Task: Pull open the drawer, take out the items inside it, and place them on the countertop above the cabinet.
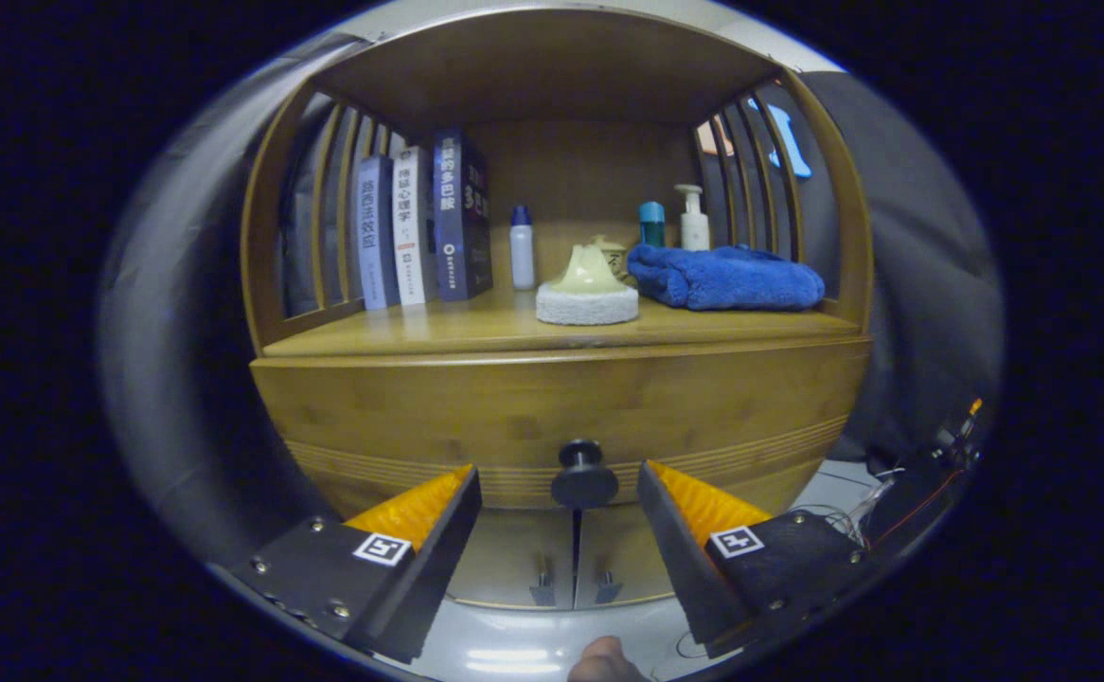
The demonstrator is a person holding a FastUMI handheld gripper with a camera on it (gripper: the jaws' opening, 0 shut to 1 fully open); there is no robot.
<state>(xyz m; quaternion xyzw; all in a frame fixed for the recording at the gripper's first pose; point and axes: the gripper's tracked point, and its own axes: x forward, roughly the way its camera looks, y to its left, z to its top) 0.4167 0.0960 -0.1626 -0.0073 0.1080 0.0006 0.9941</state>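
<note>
Both jaws wide apart, flanking drawer knob [583, 471].

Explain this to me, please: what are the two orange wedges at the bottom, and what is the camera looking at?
The wedges are the two fingers of a hand-held gripper; a person carries it, with no robot arm. The camera rides on it and looks forward along the fingers. They are open and hold nothing, and the drawer's black knob sits between their tips. The drawer looks closed. On the countertop above it stand three books, a small white bottle, a sponge-like pad with a pale top, a folded blue towel, and more bottles behind it.
</note>
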